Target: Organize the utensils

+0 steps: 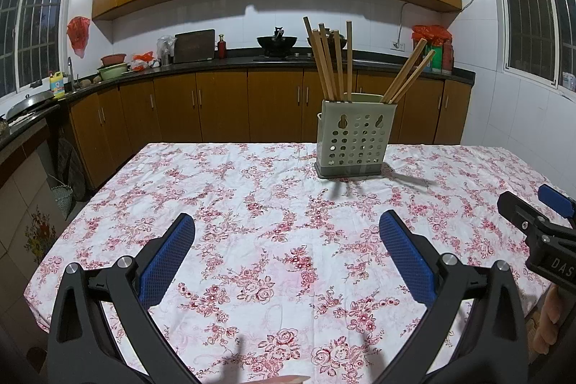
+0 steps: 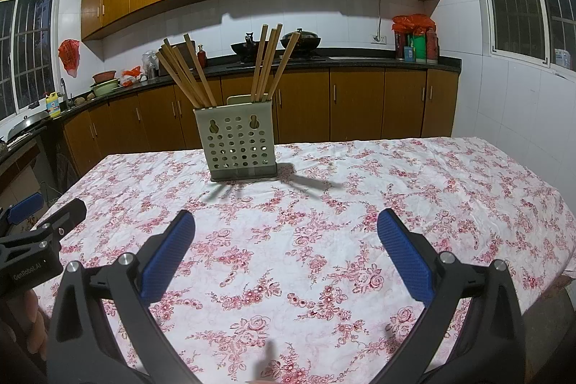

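Across the floral tablecloth (image 1: pixel 252 204) we've got nothing loose, so it all comes down to the perforated holder (image 1: pixel 354 139) near the far edge. Chopsticks (image 1: pixel 329 60) stand in it, long axes roughly upright, fanned into two bunches. Both our grippers hang over the near edge, left gripper (image 1: pixel 286 245) and right gripper (image 2: pixel 286 243) spread wide and empty. We'd say the holder sits straight ahead, about midway between them, neither clearly nearer.
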`<state>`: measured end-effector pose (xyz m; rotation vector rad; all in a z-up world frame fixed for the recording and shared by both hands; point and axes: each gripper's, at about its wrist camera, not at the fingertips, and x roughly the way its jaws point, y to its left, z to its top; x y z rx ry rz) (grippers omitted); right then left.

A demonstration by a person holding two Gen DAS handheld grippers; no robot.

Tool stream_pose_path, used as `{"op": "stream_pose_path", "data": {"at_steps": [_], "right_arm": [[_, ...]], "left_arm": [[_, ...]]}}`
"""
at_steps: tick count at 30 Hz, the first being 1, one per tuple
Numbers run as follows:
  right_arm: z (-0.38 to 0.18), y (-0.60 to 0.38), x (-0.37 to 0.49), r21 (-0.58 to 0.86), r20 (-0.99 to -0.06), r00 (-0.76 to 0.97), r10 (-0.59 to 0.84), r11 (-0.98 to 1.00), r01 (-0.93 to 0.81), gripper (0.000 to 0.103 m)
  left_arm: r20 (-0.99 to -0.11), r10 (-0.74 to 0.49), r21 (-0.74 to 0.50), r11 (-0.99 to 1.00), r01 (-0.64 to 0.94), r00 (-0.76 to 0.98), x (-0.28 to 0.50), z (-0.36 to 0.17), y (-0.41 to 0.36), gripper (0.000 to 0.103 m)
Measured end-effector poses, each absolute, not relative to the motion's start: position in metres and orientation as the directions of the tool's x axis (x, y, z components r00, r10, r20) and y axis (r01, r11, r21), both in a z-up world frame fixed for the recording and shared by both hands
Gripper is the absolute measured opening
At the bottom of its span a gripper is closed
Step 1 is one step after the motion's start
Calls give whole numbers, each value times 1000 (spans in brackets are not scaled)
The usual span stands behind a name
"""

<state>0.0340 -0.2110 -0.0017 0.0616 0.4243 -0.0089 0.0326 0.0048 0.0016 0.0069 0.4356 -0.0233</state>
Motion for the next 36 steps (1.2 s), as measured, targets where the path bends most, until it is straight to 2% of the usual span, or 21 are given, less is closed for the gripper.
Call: {"op": "stream_pose_path", "data": {"at_steps": [36], "right_arm": [[-2, -210, 34, 61, -414, 910, 4, 998, 23, 99]], "left_arm": [[-431, -25, 2, 1000, 28, 902, 31, -2, 3, 101]]}}
